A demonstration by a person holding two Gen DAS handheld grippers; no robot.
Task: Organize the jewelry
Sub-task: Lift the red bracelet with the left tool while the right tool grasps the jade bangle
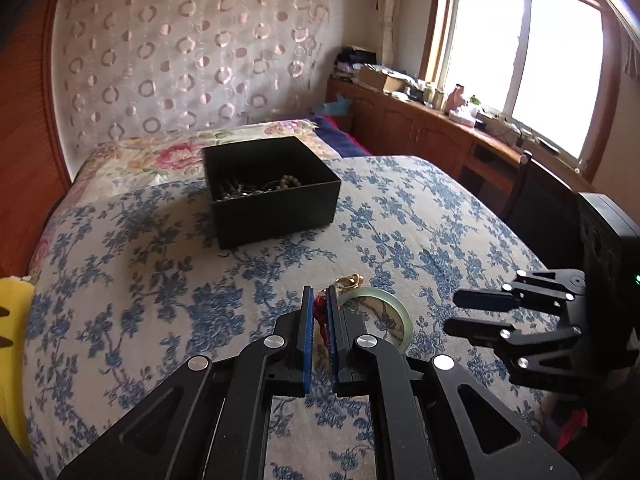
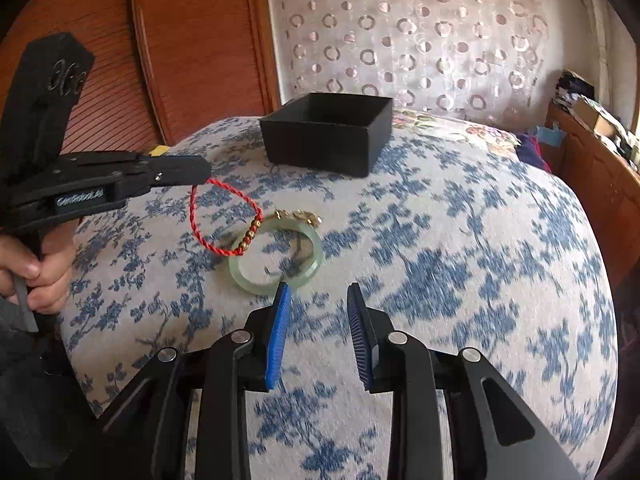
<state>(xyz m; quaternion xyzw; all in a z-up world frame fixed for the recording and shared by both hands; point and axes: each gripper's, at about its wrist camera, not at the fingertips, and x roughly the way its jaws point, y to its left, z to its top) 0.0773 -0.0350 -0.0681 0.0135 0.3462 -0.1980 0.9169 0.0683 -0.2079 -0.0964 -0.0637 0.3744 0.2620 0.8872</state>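
My left gripper (image 1: 319,292) is shut on a red cord bracelet (image 2: 216,220) with gold beads, which hangs from its tip (image 2: 202,174) above the bedspread. In the left wrist view only a bit of the red cord (image 1: 320,312) shows between the blue pads. Under it lies a pale green jade bangle (image 2: 276,260), with a small gold piece (image 2: 298,216) at its far rim. A black open box (image 1: 272,190) holding beads and other jewelry stands farther back. My right gripper (image 2: 318,294) is open just short of the bangle, nothing between its pads.
The blue-flowered bedspread (image 2: 460,260) covers a rounded bed. A wooden headboard (image 2: 180,40) and a dotted curtain (image 1: 192,60) rise behind it. A wooden cabinet (image 1: 420,128) with clutter runs under the window on the right. A hand (image 2: 32,272) grips the left tool's handle.
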